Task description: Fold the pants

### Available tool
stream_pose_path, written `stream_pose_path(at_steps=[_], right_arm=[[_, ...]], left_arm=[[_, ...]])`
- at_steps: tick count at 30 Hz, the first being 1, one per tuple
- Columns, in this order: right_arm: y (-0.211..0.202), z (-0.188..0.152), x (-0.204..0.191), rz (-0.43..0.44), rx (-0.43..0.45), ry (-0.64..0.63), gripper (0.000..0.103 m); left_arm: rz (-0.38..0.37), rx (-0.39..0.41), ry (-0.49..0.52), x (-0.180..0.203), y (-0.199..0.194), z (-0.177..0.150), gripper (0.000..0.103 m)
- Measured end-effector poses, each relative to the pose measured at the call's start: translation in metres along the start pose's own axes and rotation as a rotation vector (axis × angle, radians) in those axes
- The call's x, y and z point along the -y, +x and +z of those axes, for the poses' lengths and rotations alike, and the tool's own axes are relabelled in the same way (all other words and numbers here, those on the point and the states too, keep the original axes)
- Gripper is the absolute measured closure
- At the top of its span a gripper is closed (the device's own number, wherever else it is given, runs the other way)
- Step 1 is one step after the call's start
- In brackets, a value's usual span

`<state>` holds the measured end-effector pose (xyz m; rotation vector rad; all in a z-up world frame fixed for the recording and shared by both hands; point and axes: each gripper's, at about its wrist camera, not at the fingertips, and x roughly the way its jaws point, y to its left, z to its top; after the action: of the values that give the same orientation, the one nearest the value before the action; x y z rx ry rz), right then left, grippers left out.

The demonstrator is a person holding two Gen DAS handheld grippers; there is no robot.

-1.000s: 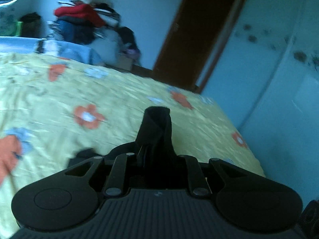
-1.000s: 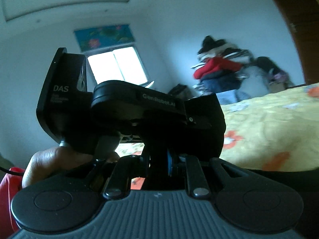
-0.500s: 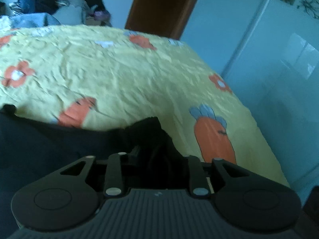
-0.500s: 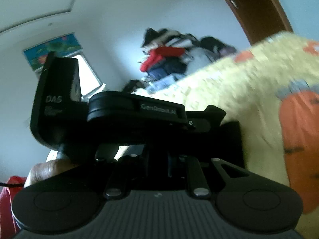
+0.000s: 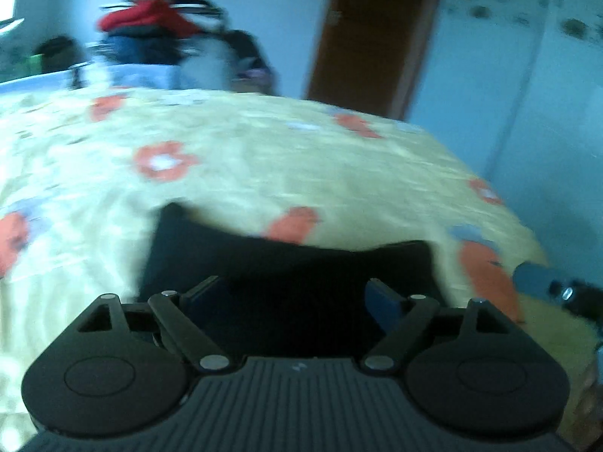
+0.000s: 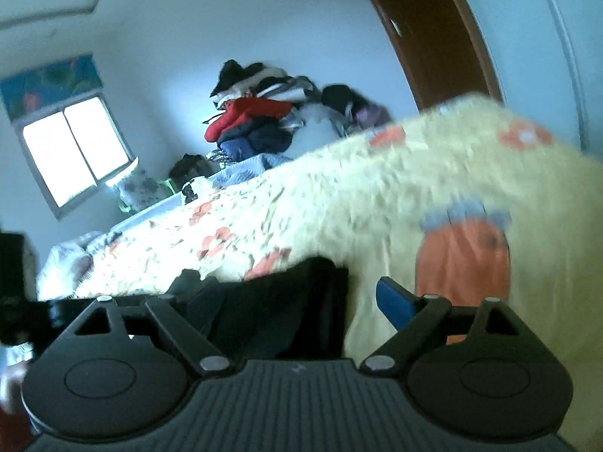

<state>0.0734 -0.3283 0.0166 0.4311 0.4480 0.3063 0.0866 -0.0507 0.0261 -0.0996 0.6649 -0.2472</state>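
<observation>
On the yellow flowered bedspread (image 5: pixel 301 173), the left gripper (image 5: pixel 294 297) and right gripper (image 6: pixel 301 301), no lettering legible now, are opening where a second ago both pinched cloth, the black pants (image 5: pixel 286 263) lying flat between and ahead of their parted, untouching blue pads (image 5: pixel 380 297).
</observation>
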Motion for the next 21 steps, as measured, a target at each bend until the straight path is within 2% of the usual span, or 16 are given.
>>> stream_pose_path(at_steps=[2,5,7,9,10,11,12,17,21], right_arm=[[0.026,0.005,-0.010,0.018,-0.042,-0.046,0.013],[0.070,0.009,-0.010,0.014,-0.139,-0.017,0.038],[0.092,0.008,0.001,0.018,-0.189,0.061,0.049],[0.098,0.001,0.007,0.011,-0.208,0.119,0.068],[0.099,0.000,0.008,0.018,-0.209,0.122,0.070],[0.097,0.000,0.006,0.010,-0.206,0.100,0.083],[0.094,0.001,0.004,-0.026,-0.197,0.061,0.090],[0.086,0.004,0.011,-0.131,-0.194,0.021,0.094],[0.096,0.002,0.001,-0.232,-0.204,-0.098,0.094]], left_arm=[[0.053,0.003,-0.009,-0.020,-0.002,-0.002,0.019],[0.106,-0.017,-0.031,-0.045,-0.002,-0.001,0.019],[0.088,-0.026,-0.038,-0.055,-0.002,0.004,0.019],[0.065,-0.034,-0.020,-0.058,0.004,0.012,0.017],[0.055,-0.039,-0.005,-0.057,0.009,0.016,0.017],[0.044,-0.045,0.010,-0.055,0.015,0.020,0.016],[0.030,-0.052,0.024,-0.053,0.023,0.025,0.015],[0.045,-0.108,0.007,-0.047,0.066,0.038,0.015],[0.091,-0.182,-0.011,-0.051,0.092,0.042,0.014]])
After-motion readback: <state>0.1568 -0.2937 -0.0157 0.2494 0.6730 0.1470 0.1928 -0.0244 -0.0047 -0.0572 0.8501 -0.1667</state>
